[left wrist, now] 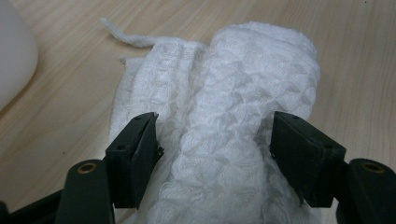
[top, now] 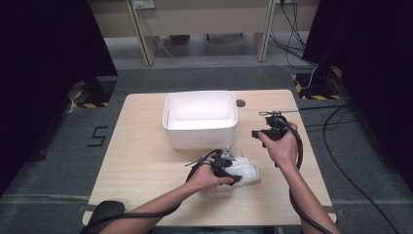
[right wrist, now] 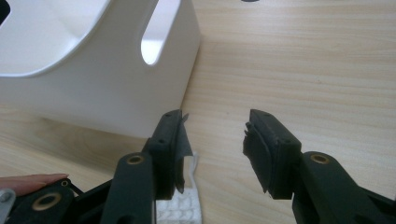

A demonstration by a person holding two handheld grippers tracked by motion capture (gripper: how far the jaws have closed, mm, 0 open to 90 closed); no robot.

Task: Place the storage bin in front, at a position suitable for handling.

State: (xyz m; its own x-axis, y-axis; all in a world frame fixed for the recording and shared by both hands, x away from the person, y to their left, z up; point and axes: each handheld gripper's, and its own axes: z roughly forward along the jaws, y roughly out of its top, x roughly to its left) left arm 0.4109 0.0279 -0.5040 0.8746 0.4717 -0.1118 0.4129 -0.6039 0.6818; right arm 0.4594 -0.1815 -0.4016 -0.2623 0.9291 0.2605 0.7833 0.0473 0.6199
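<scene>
A white waffle-weave towel [top: 247, 170], loosely rolled, lies on the wooden table [top: 141, 156] in front of a white plastic bin [top: 199, 126]. My left gripper [top: 234, 172] is down over the towel's near end. In the left gripper view the left gripper [left wrist: 215, 154] is open and its jaws straddle the towel [left wrist: 233, 107], the right one against the roll. My right gripper [top: 263, 131] hovers to the right of the bin. In the right gripper view the right gripper [right wrist: 215, 149] is open with bare table between its jaws.
The bin [right wrist: 93, 93] has a handle slot in its side wall, and its corner stands just left of the right gripper. A corner of the bin [left wrist: 14, 56] also lies left of the towel. A small dark round insert [top: 240, 103] sits in the table behind the bin.
</scene>
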